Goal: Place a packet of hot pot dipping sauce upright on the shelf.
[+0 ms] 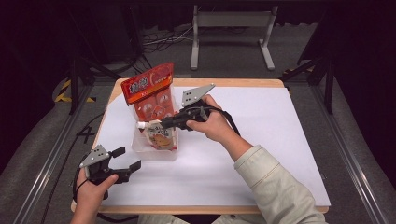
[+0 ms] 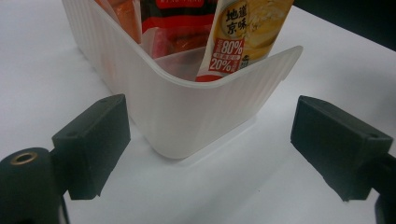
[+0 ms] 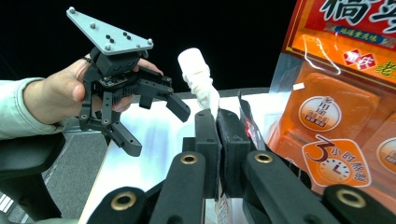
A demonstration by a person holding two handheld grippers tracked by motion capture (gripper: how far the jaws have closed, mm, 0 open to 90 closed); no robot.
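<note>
Right gripper jaws clamped on spouted pouch; orange packet just right; left gripper beyond, jaws apart.

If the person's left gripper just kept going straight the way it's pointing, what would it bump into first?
Most likely the translucent white ribbed plastic bin. In the left gripper view its rounded corner sits straight ahead between the open jaws of the left gripper, with bare white table surface before it. The exact gap is hard to judge.
</note>
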